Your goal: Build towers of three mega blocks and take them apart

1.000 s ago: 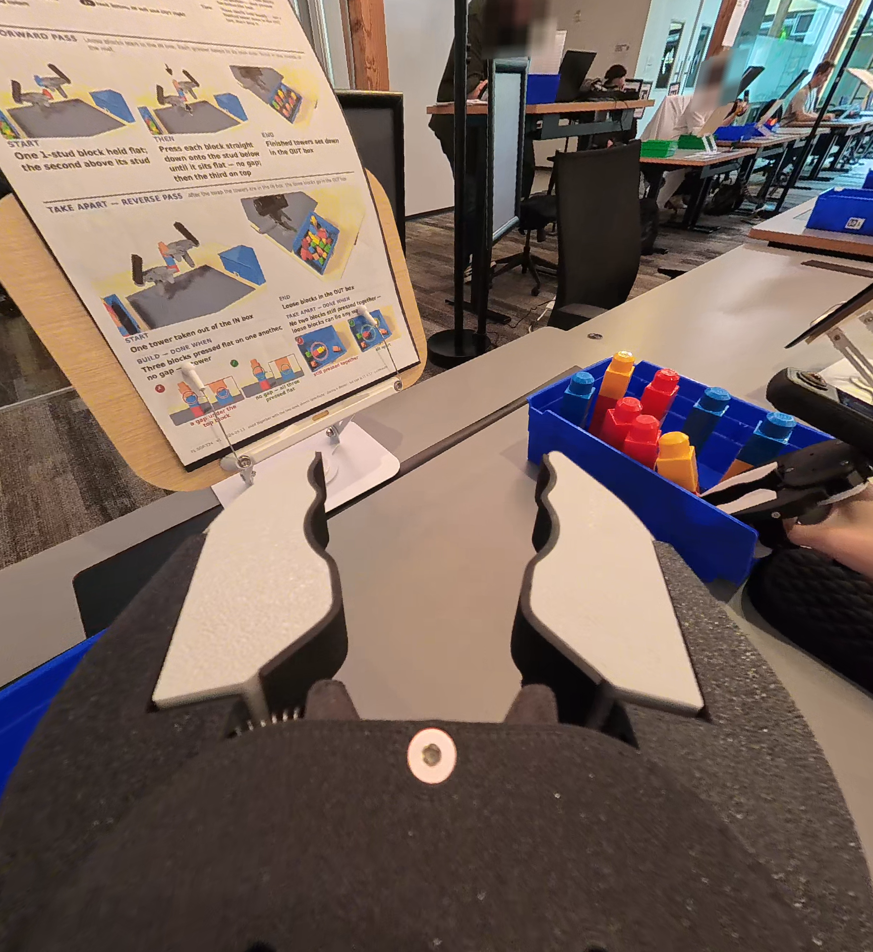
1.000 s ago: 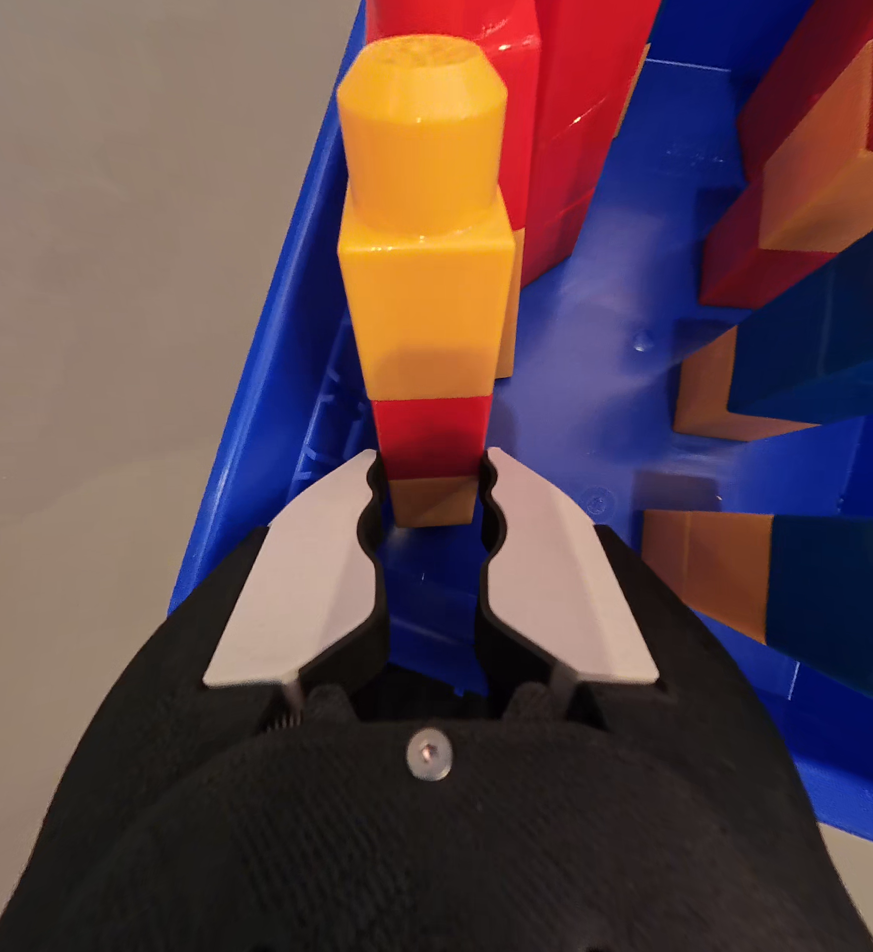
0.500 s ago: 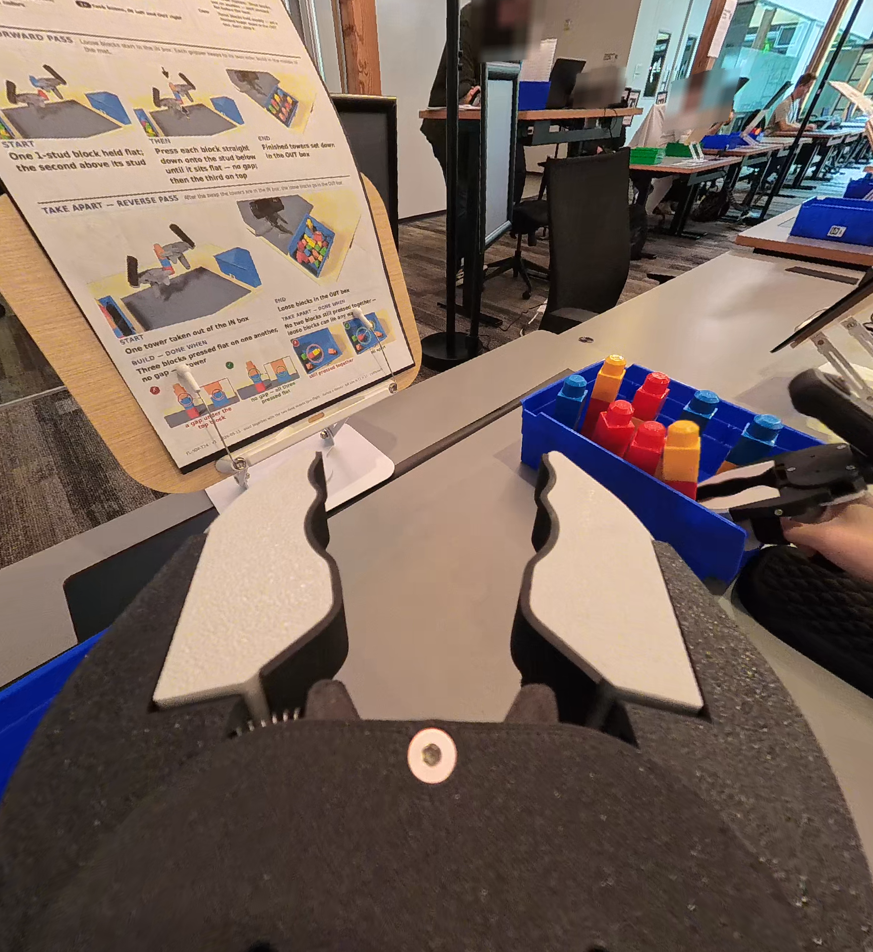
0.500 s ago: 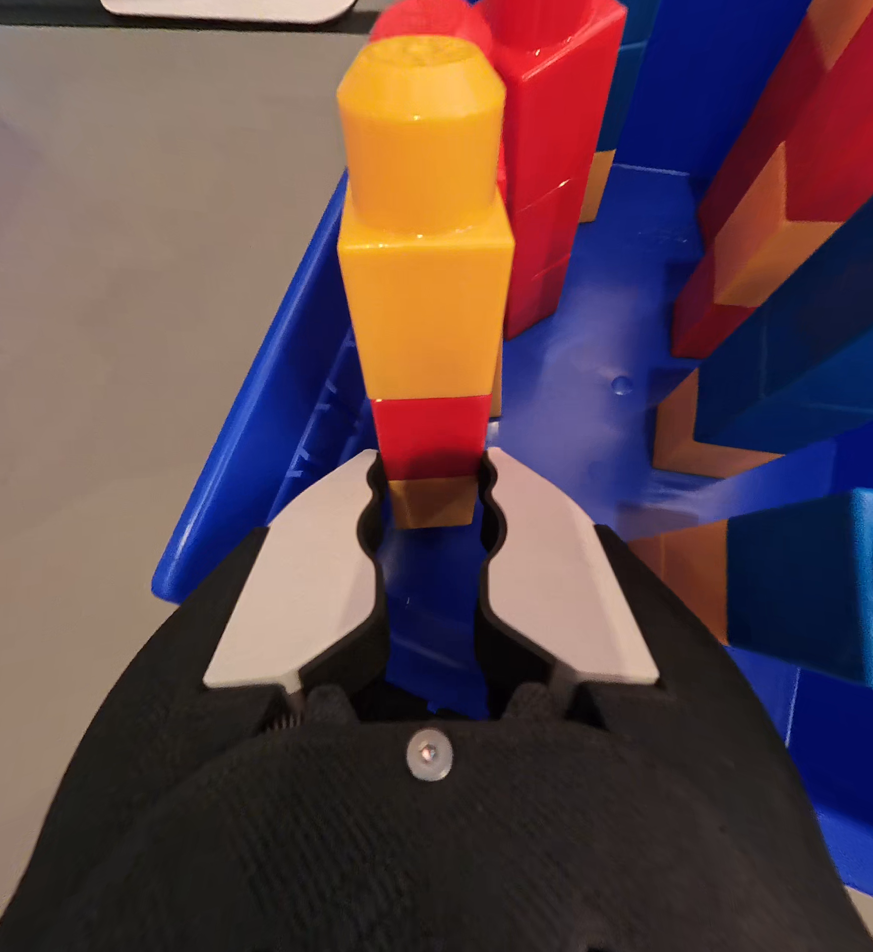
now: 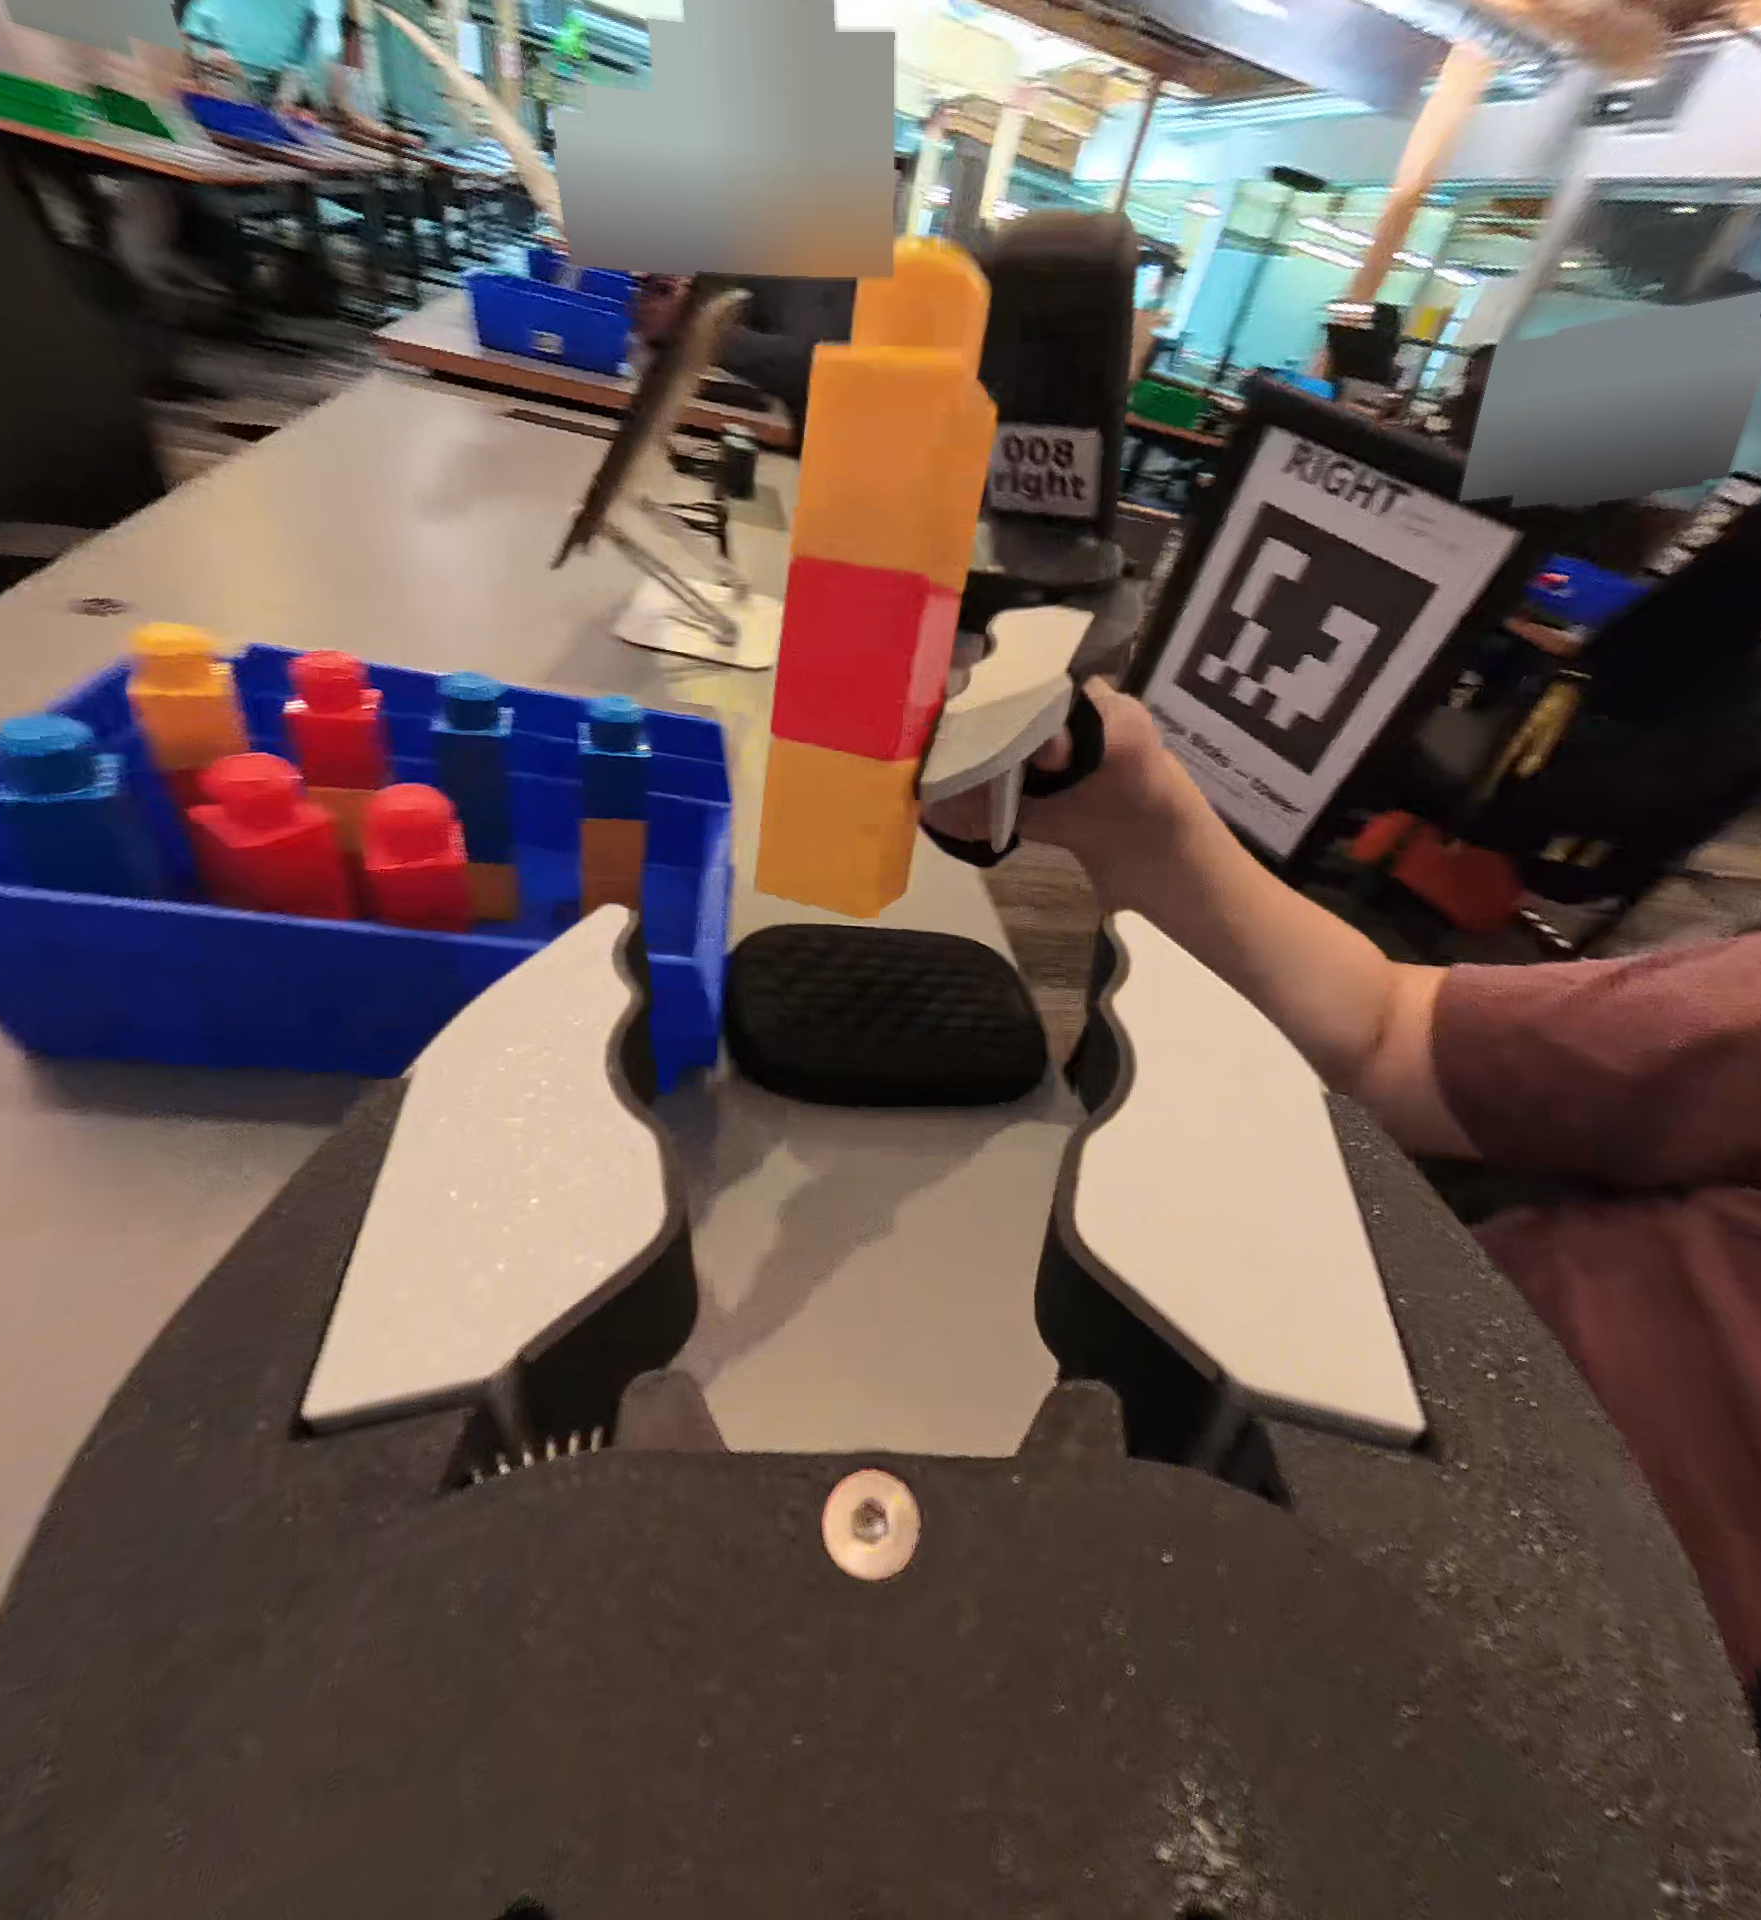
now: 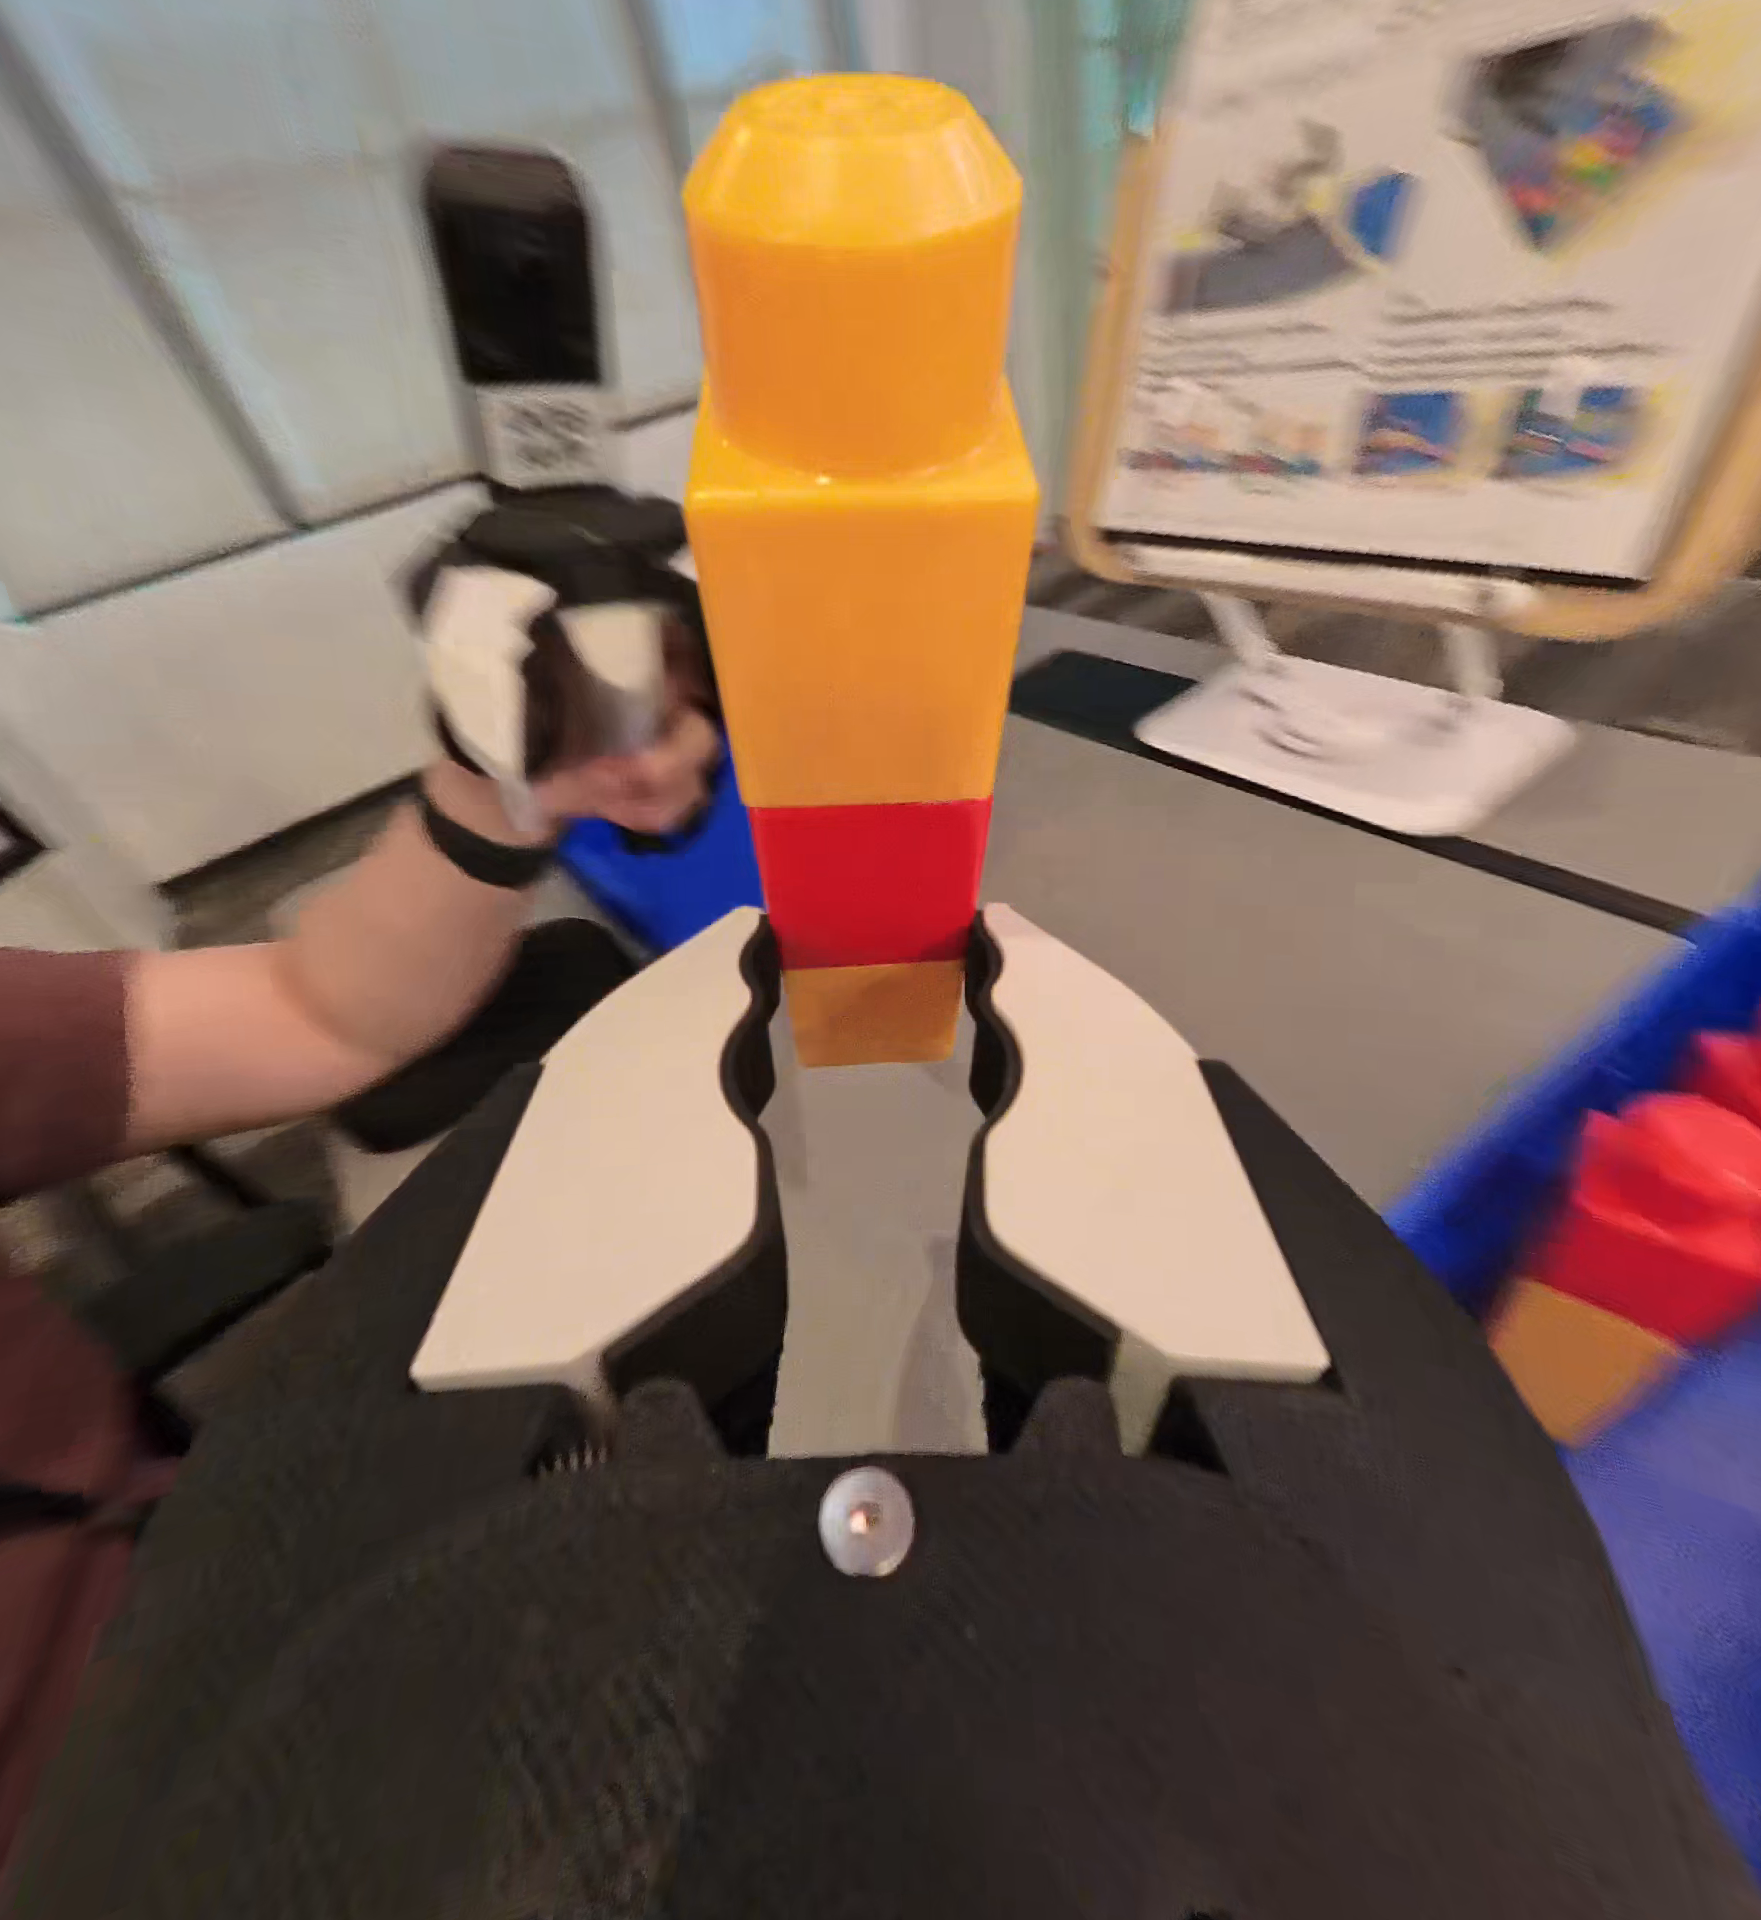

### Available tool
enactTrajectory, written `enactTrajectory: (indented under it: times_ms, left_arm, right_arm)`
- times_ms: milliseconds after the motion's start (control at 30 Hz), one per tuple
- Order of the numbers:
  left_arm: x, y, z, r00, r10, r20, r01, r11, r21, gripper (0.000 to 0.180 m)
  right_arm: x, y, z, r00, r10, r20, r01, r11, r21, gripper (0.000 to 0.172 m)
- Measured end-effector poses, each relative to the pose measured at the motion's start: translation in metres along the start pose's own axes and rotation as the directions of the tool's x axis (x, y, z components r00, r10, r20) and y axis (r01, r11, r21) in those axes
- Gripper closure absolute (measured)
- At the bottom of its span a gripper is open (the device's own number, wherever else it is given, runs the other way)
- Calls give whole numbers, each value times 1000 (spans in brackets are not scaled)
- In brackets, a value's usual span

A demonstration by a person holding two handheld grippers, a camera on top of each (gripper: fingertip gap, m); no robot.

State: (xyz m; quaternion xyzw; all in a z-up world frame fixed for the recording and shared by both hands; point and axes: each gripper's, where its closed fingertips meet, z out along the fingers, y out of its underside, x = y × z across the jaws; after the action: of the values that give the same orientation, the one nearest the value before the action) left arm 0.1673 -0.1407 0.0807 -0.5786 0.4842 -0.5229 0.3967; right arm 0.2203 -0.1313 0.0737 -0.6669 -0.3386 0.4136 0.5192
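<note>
A three-block tower (image 6: 860,644), orange over red over orange, is being held above the surface (image 5: 356,499) by the right tool (image 6: 868,966), clamped near its base; the left tool (image 5: 871,966) is being kept wide apart, empty. Several towers are still waiting in the blue bin (image 5: 263,987), likely for taking apart. Blur is hiding their exact number

Surface: grey tabletop (image 5: 232,520), matte | Far left: rows of desks (image 5: 263,177), blurred | Far right: glass partitions (image 5: 1302,239), bright | Overhead: timber beams (image 5: 1427,156) | Right view, far: pale wall panels (image 6: 180,312)
</note>
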Motion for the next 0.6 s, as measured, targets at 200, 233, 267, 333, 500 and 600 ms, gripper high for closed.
enactTrajectory:
  times_ms: [200,233,267,333,500,600]
  left_arm:
    - [18,8,21,992,130,-9,-130,991,-23,100]
    - [20,12,22,990,139,-17,-140,989,-46,102]
    - [21,16,23,989,143,-21,-145,986,-77,103]
    - [20,24,25,986,167,-12,-167,977,-134,107]
    - [33,26,27,979,179,-92,-191,972,-134,143]
    - [34,27,26,979,185,-91,-196,969,-147,144]
  right_arm:
    - [-44,0,24,987,-19,157,22,1000,-15,137]
    - [-46,1,26,987,-22,160,25,1000,-15,137]
    - [-48,1,28,986,-25,163,28,999,-16,137]
    - [-52,1,31,984,-28,178,30,1000,-8,137]
    - [-57,-1,29,979,-25,205,29,999,-19,136]
    - [-59,-28,14,980,-67,189,57,997,58,113]
